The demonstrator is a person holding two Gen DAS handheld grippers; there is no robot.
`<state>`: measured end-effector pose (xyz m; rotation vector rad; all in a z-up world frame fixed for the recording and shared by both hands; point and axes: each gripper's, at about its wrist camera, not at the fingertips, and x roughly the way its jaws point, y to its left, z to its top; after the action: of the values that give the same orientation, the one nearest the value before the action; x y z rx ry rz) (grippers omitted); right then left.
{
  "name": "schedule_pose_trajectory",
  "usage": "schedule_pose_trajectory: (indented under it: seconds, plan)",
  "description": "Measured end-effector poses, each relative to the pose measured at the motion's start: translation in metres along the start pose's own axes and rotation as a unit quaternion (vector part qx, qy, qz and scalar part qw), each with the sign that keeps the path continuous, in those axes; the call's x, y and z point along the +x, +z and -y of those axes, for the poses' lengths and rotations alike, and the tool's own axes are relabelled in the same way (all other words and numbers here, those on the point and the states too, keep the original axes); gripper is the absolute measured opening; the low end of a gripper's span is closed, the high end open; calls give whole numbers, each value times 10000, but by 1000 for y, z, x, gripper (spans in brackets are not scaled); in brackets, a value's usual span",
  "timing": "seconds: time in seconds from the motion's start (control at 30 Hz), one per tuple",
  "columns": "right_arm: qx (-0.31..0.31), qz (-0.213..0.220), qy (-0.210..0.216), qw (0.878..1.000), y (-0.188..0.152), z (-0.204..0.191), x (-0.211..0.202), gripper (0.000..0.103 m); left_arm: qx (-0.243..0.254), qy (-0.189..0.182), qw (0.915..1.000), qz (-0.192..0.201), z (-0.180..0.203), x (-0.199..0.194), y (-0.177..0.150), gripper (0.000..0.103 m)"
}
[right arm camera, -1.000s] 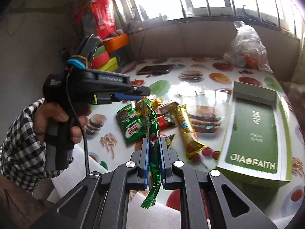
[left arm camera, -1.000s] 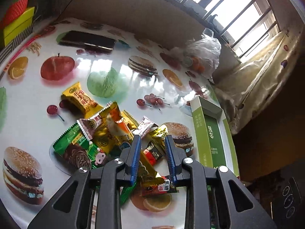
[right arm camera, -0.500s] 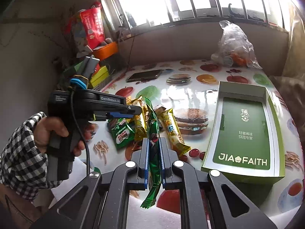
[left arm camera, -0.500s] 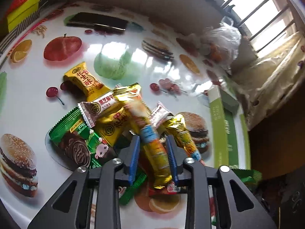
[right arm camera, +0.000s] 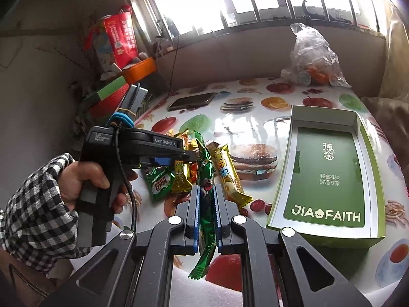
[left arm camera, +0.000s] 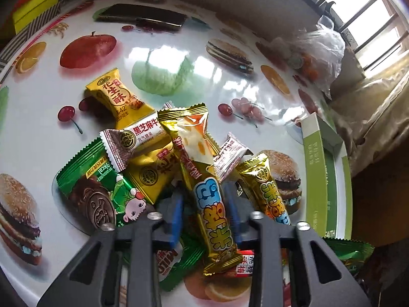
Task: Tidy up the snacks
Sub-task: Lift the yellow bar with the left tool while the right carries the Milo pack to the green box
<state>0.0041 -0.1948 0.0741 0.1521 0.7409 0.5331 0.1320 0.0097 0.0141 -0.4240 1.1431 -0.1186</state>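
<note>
In the left wrist view my left gripper (left arm camera: pixel 204 204) is shut on a long gold snack bar (left arm camera: pixel 202 176), lifted above the snack pile (left arm camera: pixel 143 158) on the table. In the right wrist view my right gripper (right arm camera: pixel 206 199) is shut on a green snack packet (right arm camera: pixel 205 179), held upright above the table near its front edge. The left gripper (right arm camera: pixel 189 154) shows there too, over the pile. A second gold bar (right arm camera: pixel 228 176) lies beside the pile. An open green box (right arm camera: pixel 327 176) marked JIA FAITH lies to the right, with no snacks in it.
A black phone (right arm camera: pixel 191 101) lies at the far side of the fruit-printed table (right arm camera: pixel 255 125). A clear plastic bag (right arm camera: pixel 313 58) stands at the back right. Coloured boxes (right arm camera: pixel 122 81) are stacked at the back left. The box edge also shows in the left wrist view (left arm camera: pixel 319 168).
My left gripper has closed on the long gold bar and lifted it out of the pile. My right gripper, still holding the green packet, has risen and drawn back a little.
</note>
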Motion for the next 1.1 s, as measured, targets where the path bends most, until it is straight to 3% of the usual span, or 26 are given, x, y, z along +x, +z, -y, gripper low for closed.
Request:
schedule_pose_trajectory:
  seconds: [0.53,1.1]
  plan:
    - [106,129,-46,9998,7,0,-7,9,251,-301,9990,236,7,-42,-5,24]
    - [475,541,-616,9955,26,27,-48,9,1185,-945,9880,293,93,-67,-7,24]
